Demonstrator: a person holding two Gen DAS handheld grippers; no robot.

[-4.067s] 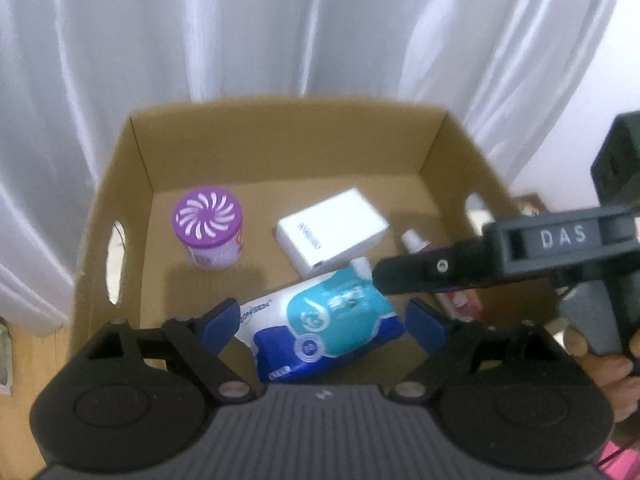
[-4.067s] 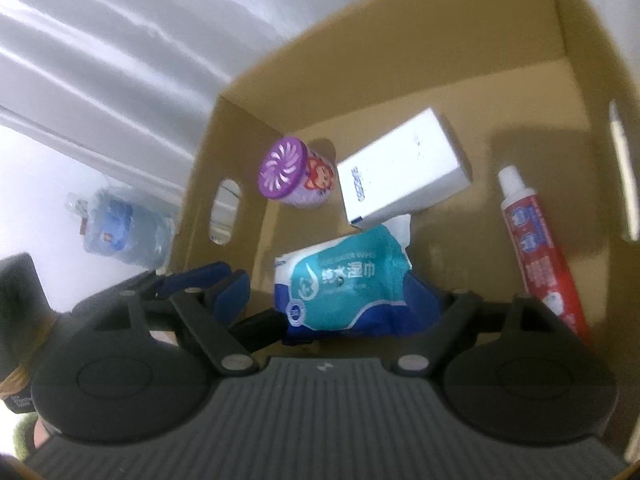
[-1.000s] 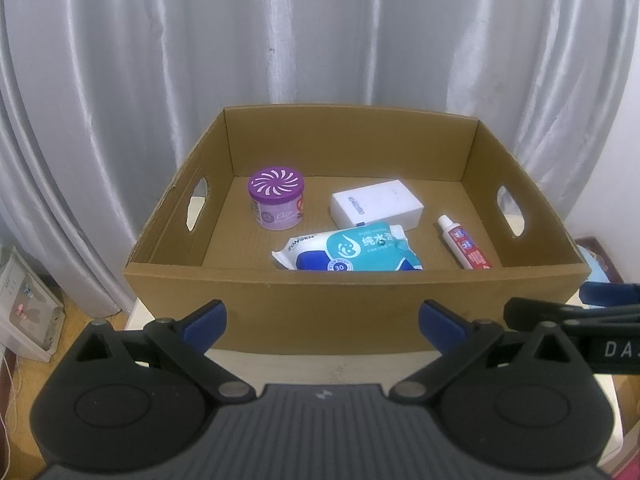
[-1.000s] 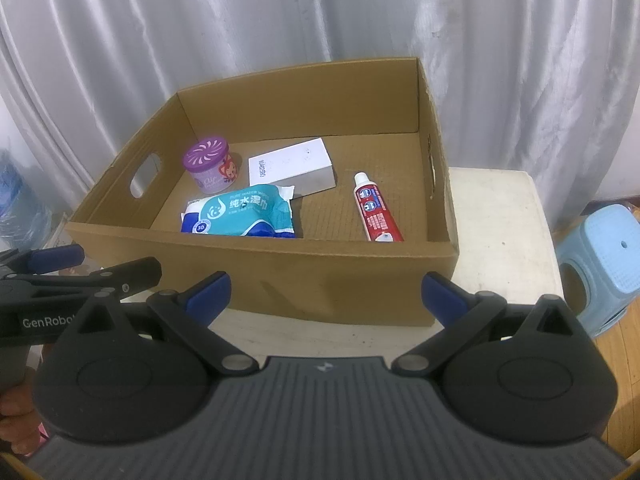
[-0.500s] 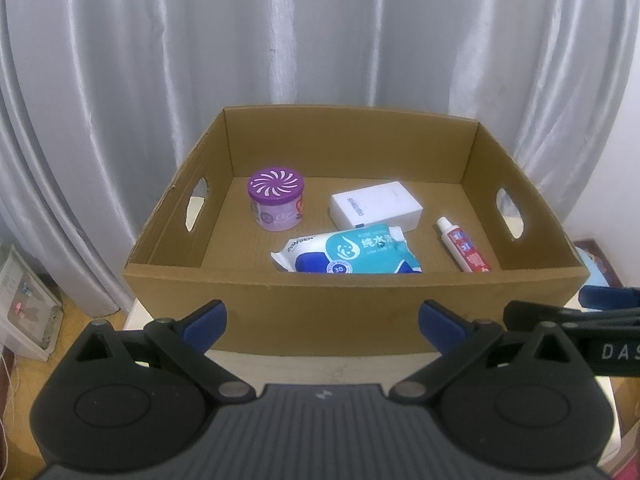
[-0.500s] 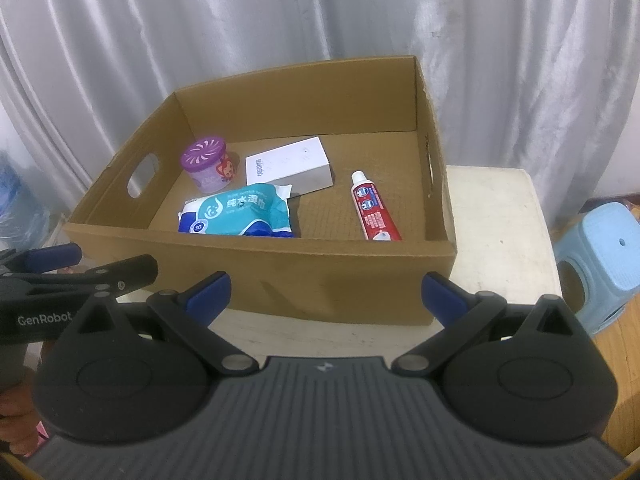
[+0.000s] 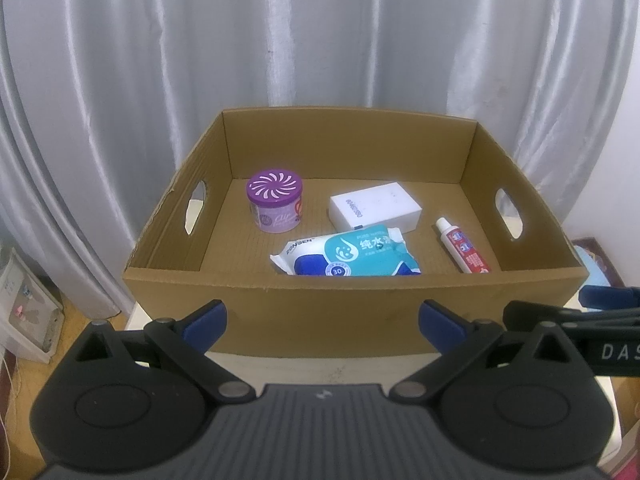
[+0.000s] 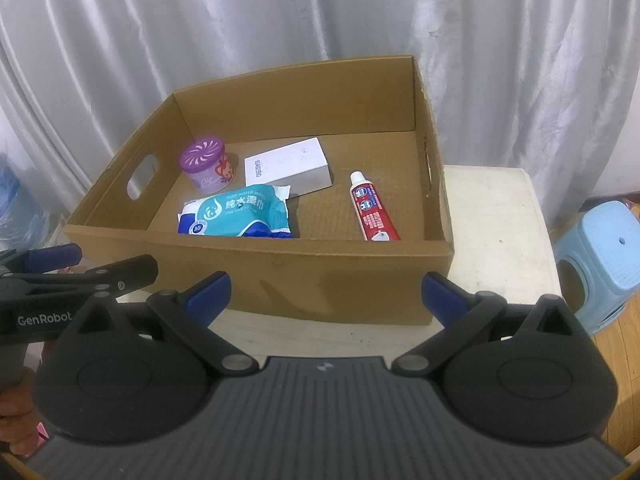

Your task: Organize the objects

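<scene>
Down inside the cardboard box (image 7: 352,304) on the pale desk (image 8: 492,216), four items sit neatly. Purple air freshener tub (image 7: 274,207) stands upright at the back left, the white carton (image 7: 375,207) lies just beside it to the right, and the blue wet-wipes pack (image 7: 347,255) rests in front, one corner touching the carton. Over by the right wall, apart from the rest, the red toothpaste tube (image 8: 372,212) lies flat, cap pointing to the back. Both sets of tongs hang outside, short of the near wall: left tongs (image 7: 322,320) spread wide and holding nothing, right tongs (image 8: 325,290) likewise wide apart, empty. Grey curtain (image 7: 320,40) behind, a light blue stool (image 8: 600,256) off right.
</scene>
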